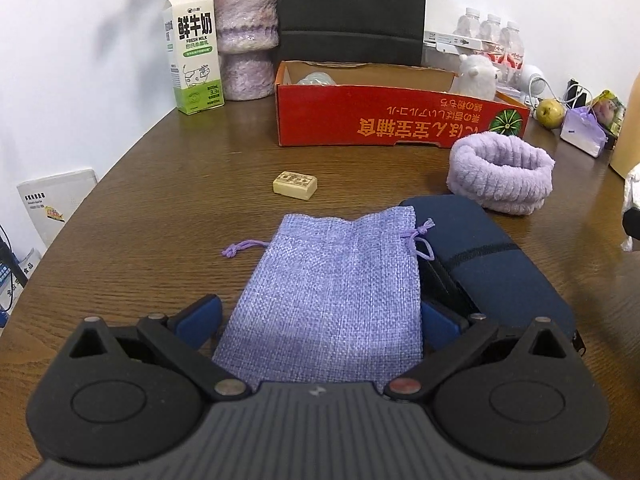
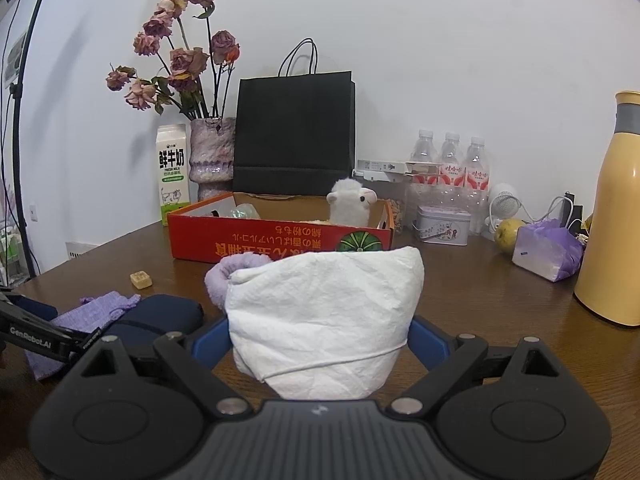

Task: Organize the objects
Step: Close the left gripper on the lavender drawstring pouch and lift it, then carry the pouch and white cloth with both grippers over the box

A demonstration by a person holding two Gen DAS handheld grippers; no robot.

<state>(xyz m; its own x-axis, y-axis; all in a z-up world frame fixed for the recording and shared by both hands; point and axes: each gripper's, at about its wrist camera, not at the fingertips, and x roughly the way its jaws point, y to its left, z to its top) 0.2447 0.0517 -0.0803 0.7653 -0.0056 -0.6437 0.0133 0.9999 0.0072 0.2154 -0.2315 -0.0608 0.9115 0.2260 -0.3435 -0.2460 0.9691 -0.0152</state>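
My left gripper (image 1: 320,320) is open around a lilac drawstring pouch (image 1: 332,280) that lies flat on the wooden table (image 1: 160,200), a finger on each side. A navy case (image 1: 500,272) lies just right of the pouch, partly under it. My right gripper (image 2: 320,340) is shut on a white crumpled paper bundle (image 2: 324,316) and holds it above the table. Beyond stand a lilac fuzzy headband (image 1: 502,174), a small tan block (image 1: 295,185) and a red cardboard box (image 1: 396,116) holding a white plush sheep (image 2: 352,204).
A milk carton (image 1: 194,50), a purple vase (image 1: 246,36) with dried roses and a black paper bag (image 2: 294,136) stand at the back. Water bottles (image 2: 452,168), a tin (image 2: 440,230), a pear (image 2: 508,234), a purple packet (image 2: 548,252) and a yellow flask (image 2: 612,216) stand at right.
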